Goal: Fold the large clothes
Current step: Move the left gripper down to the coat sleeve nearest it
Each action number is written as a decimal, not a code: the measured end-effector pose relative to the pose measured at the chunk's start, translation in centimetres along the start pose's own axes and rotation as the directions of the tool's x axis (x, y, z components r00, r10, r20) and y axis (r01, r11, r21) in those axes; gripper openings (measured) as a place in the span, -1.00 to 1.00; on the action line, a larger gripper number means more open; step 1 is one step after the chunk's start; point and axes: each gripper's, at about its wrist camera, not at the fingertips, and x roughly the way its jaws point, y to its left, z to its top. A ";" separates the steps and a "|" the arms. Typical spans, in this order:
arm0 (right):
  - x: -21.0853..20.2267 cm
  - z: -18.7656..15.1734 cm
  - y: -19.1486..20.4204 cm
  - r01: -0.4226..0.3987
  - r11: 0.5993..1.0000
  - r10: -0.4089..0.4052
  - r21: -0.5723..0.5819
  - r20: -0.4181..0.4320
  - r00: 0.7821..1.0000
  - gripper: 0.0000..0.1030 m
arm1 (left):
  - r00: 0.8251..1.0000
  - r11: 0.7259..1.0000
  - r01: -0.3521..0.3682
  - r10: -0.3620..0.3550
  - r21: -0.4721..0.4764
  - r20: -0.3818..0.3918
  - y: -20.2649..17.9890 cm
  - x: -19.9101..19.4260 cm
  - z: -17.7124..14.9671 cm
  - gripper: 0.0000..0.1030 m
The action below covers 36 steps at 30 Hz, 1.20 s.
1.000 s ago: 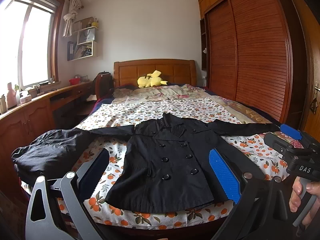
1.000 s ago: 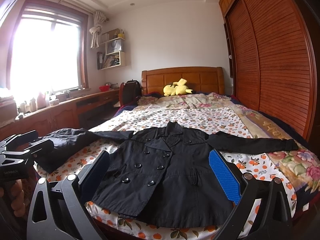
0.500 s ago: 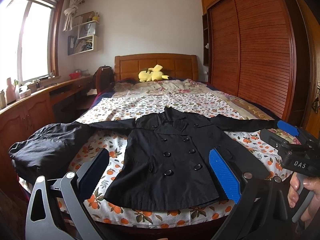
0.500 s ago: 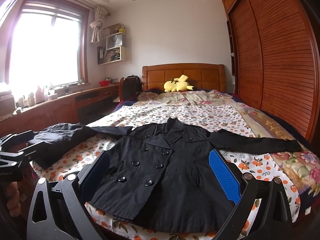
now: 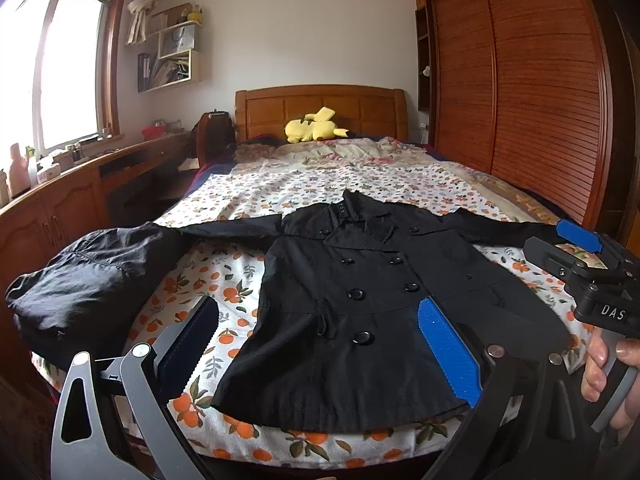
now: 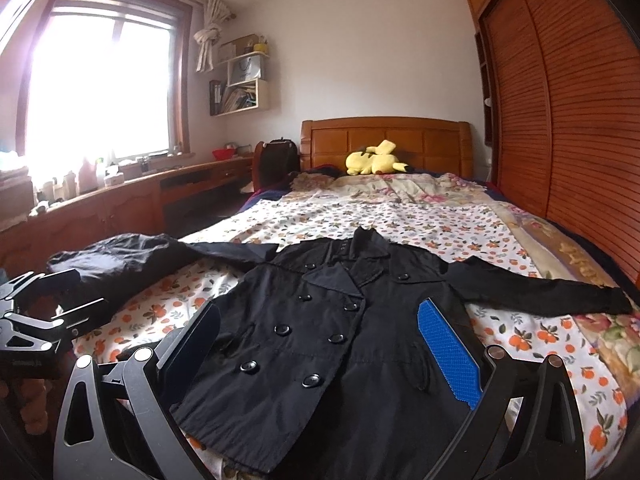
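I am holding my left gripper (image 5: pixel 320 344) and my right gripper (image 6: pixel 320 344) with jaws spread wide, gripping nothing. The black coat (image 5: pixel 360 300) is lying flat on the bed (image 5: pixel 360 176) just ahead of both, sleeves outstretched.

The left claw (image 5: pixel 320 340) has two long fingers: one faced with a bright blue textured pad (image 5: pixel 448 356), the other with a dark, saw-edged pad (image 5: pixel 192 340). Each rides on a pale grey metal linkage (image 5: pixel 100 412) with cut-out slots and round silver pivot screws. The right claw (image 6: pixel 324 344) is built alike, with a blue dimpled pad (image 6: pixel 448 354) and a dark one. Seen from the left wrist camera, its body is black, lettered "DAS" in white, with a grey trigger under a bare hand (image 5: pixel 612 376).
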 end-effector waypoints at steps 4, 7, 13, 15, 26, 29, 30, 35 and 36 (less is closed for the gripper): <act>2.4 -0.3 -0.1 -0.009 1.000 0.009 -0.009 -0.014 1.000 0.86 | 1.000 1.000 -0.010 0.009 -0.003 -0.027 0.9 2.4 -0.4 0.96; 3.8 -0.4 -0.2 -0.016 1.000 0.016 -0.017 -0.020 1.000 0.86 | 0.998 1.000 -0.026 0.026 -0.002 -0.049 1.5 4.2 -0.6 0.96; 7.7 -0.3 -0.5 -0.045 0.998 0.043 -0.033 -0.043 0.998 0.86 | 0.995 0.999 -0.052 0.050 -0.014 -0.091 3.5 7.8 -0.9 0.96; 9.0 -0.2 -0.4 -0.060 0.997 0.058 -0.039 -0.050 0.997 0.86 | 0.994 0.998 -0.056 0.053 -0.019 -0.098 4.0 8.6 -1.0 0.96; 16.1 1.9 -0.4 -0.164 0.986 0.163 -0.017 -0.057 0.985 0.86 | 0.973 0.989 -0.145 0.138 -0.026 -0.187 7.1 12.5 -1.5 0.96; 18.4 2.4 -0.2 -0.189 0.982 0.188 -0.019 -0.072 0.980 0.86 | 0.971 0.989 -0.140 0.131 -0.035 -0.200 7.9 13.8 -1.1 0.96; 19.2 2.4 -0.2 -0.193 0.981 0.190 -0.023 -0.075 0.979 0.86 | 0.971 0.989 -0.139 0.128 -0.040 -0.200 8.4 14.4 -0.8 0.96; 22.4 1.1 -0.1 -0.184 0.982 0.177 -0.043 -0.121 0.977 0.86 | 0.972 0.990 -0.136 0.126 -0.040 -0.197 10.0 17.3 0.7 0.96; 22.8 0.9 -0.1 -0.177 0.983 0.170 -0.048 -0.131 0.977 0.86 | 0.971 0.990 -0.137 0.127 -0.039 -0.202 10.3 17.9 1.0 0.95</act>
